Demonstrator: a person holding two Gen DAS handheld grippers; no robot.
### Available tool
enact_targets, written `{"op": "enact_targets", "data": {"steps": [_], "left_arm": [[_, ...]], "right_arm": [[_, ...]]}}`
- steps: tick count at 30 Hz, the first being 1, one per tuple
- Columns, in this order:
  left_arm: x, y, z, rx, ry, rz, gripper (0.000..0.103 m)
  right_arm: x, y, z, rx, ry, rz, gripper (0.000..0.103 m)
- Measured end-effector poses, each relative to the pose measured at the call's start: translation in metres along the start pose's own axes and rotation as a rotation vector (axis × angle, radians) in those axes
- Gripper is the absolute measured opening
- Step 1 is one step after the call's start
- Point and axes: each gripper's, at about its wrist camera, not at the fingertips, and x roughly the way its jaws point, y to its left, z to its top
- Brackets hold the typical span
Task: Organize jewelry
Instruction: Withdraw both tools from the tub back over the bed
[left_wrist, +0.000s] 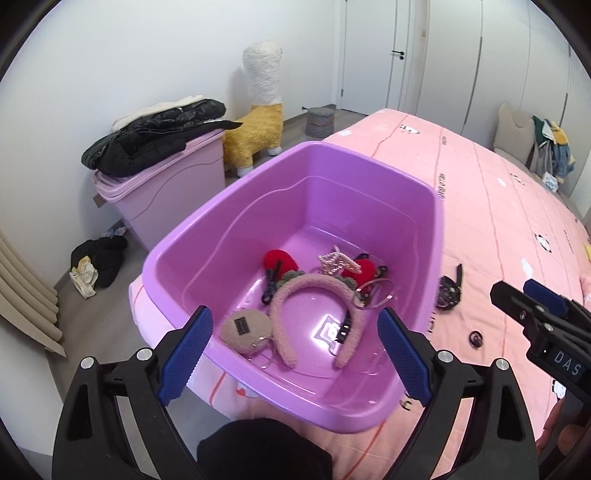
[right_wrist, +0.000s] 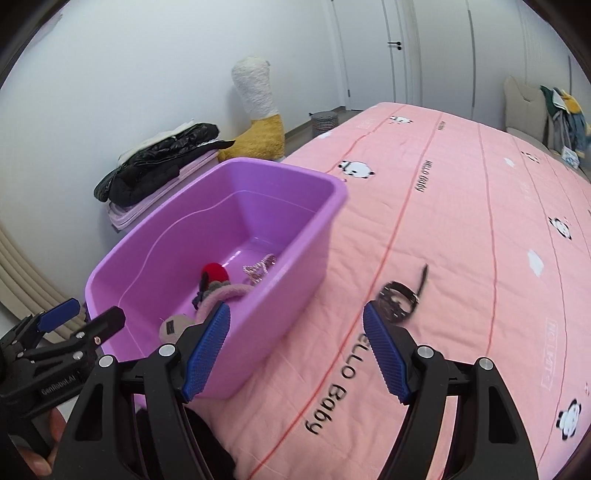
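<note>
Beside the purple tub on the bedspread, a stiff, light black bracelet suits a rim pinch; left gripper and right gripper both gape empty.

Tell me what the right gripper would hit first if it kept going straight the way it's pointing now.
Probably the black buckled strap lying on the pink bedspread, right of the purple bin. The right gripper is open and empty, angled down toward it; depth is hard to judge, so it may touch the bedspread just short.
</note>
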Motion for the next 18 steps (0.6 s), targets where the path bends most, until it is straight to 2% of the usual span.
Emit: {"op": "enact_targets", "data": {"steps": [3, 18], "left_arm": [[-0.008, -0.016, -0.006, 0.022, -0.003, -0.031, 0.093], [-0.03, -0.102, -0.05, 0.169, 0.015, -0.175, 0.094]], "right_arm": [[-0.016, -0.022, -0.017, 0.043, -0.004, -0.014, 0.071], [-0.068, -0.118, -0.11, 0.228, 0.025, -0.127, 0.071]]}}
